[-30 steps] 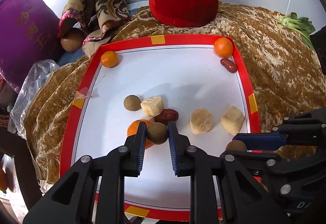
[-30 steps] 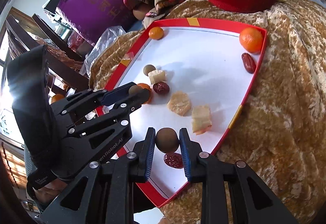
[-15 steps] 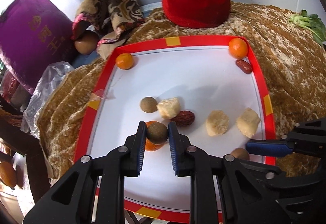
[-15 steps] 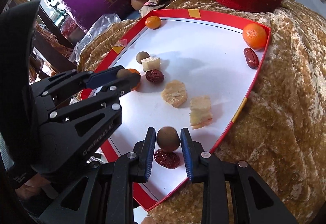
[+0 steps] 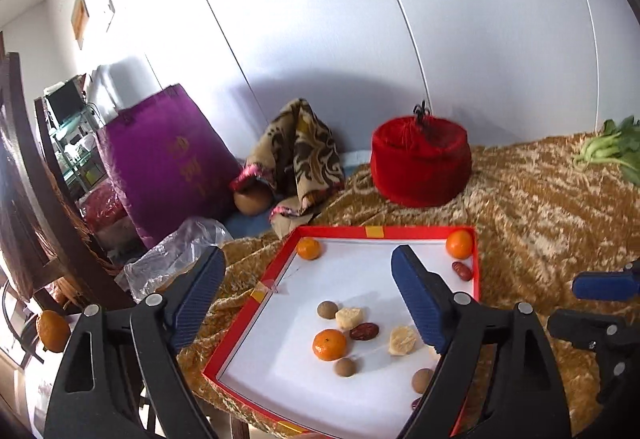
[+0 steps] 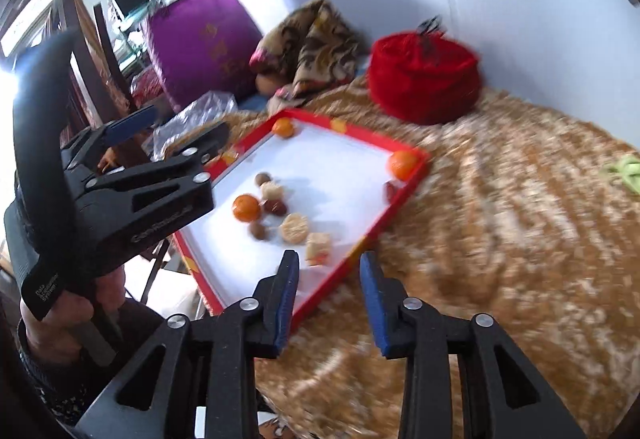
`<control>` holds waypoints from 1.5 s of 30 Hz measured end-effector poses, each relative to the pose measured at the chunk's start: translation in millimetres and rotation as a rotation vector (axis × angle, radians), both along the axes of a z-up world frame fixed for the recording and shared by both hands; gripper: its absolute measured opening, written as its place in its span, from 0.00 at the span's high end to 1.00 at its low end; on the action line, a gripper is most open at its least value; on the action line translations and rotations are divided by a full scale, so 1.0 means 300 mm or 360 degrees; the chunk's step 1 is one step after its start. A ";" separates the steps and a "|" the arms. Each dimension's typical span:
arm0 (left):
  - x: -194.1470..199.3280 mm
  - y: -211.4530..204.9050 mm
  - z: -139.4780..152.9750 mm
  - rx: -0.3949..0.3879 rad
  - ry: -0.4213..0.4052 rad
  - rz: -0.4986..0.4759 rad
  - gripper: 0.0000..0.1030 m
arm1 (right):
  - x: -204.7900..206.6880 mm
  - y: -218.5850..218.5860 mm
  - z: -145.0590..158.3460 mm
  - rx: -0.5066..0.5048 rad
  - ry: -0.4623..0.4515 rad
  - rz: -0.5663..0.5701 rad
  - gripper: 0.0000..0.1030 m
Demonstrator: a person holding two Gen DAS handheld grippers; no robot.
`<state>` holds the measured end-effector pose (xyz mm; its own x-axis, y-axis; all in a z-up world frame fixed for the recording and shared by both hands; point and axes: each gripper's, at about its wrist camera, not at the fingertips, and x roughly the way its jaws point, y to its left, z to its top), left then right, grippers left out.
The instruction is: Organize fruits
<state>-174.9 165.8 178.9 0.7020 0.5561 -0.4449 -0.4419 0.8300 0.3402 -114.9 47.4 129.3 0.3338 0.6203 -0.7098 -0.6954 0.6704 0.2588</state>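
Fruit lies scattered in the shallow white tray with the red rim (image 5: 475, 281), which rests on a gold-patterned velvet cloth (image 5: 532, 215) over the worktop. Near its middle sit a small orange mandarin (image 5: 329, 344), a dark red wrinkled date (image 5: 364, 331), two pale yellow cut chunks (image 5: 349, 317) and round brown longans (image 5: 345, 367); another mandarin (image 5: 308, 248) sits in the far left corner, and a third (image 5: 459, 243) shares the far right corner with a second date (image 5: 462, 270). The left gripper (image 5: 308, 303) has just been opening and stands spread wide above the tray with nothing between its blue pads. The right gripper (image 6: 329, 297) has also been opening and hangs partly spread and empty over the tray's near edge; that view is blurred. Both appear to be between placements, so the step in hand looks like choosing the next piece. A sensible next move, judging by the corners, is to lower one gripper over a loose piece in the middle cluster, close gently so the round fruit does not roll out, and carry it to its like. The crowded centre calls for a clean approach between neighbours.
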 end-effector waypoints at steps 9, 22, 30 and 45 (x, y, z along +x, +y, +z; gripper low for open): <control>-0.169 -0.156 0.142 -0.0156 -0.0193 0.0029 0.03 | -0.119 -0.283 0.141 0.0157 -0.0406 -0.0306 0.37; -0.487 -0.142 0.266 -0.0059 -0.0361 0.0370 0.00 | -0.404 -0.294 0.198 0.0379 -0.0613 -0.0210 0.26; -0.627 -0.111 0.330 -0.0063 -0.0452 0.0493 0.00 | -0.581 -0.263 0.265 0.0524 -0.0759 -0.0134 0.22; -0.700 -0.129 0.377 0.0019 -0.0550 0.0486 0.00 | -0.630 -0.298 0.335 0.0590 -0.0856 -0.0254 0.17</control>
